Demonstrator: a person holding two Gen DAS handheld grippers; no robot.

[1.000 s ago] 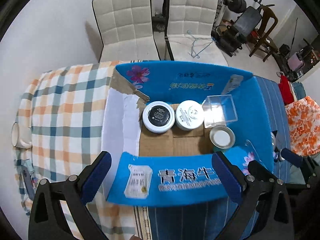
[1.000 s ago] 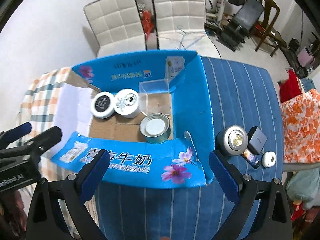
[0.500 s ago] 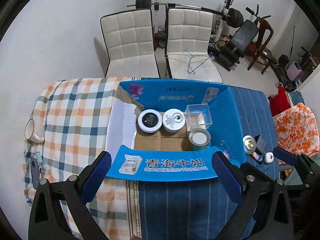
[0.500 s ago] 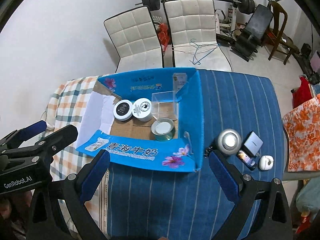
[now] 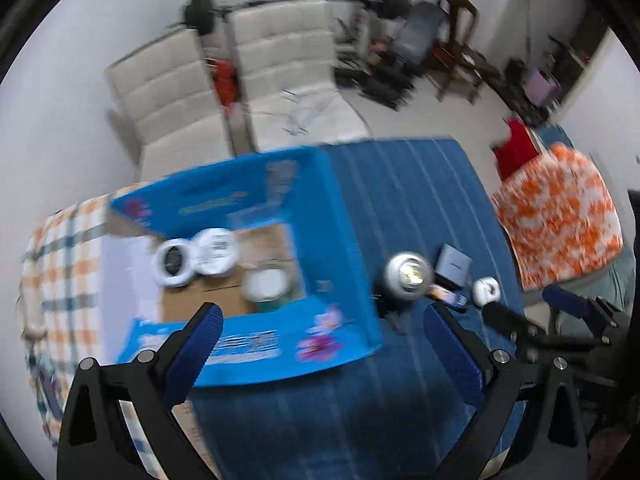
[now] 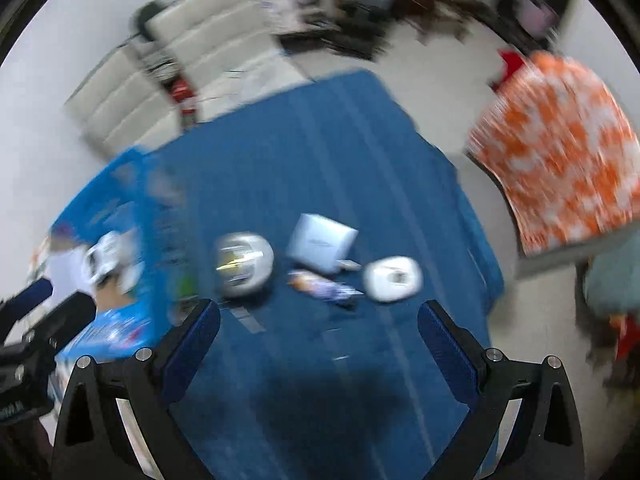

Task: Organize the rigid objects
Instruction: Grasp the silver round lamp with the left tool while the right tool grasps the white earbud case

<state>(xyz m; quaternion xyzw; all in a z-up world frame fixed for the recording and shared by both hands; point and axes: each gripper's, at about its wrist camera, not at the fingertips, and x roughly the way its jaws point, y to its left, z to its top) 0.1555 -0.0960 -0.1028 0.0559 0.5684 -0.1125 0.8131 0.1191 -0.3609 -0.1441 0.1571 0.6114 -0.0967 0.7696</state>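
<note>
Left gripper (image 5: 320,336): spread wide, empty, above the near wall of the box.
Right gripper (image 6: 318,334): spread wide too, nothing in it, above the bare blue cloth.
Box (image 5: 344,240): blue, open-topped, on the table (image 6: 320,152); two white jars (image 5: 200,254) and a tin (image 5: 266,286) inside.
Round silver light (image 6: 244,262): just right of the box, blurred.
Grey case (image 6: 322,244): right of the light.
White oval piece (image 6: 394,278): farthest right of the box.
Small packet (image 6: 320,286): between light and oval piece.

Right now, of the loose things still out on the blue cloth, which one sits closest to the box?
The round silver puck light. It lies right beside the blue box; the white square case and small white oval gadget sit farther right.
</note>
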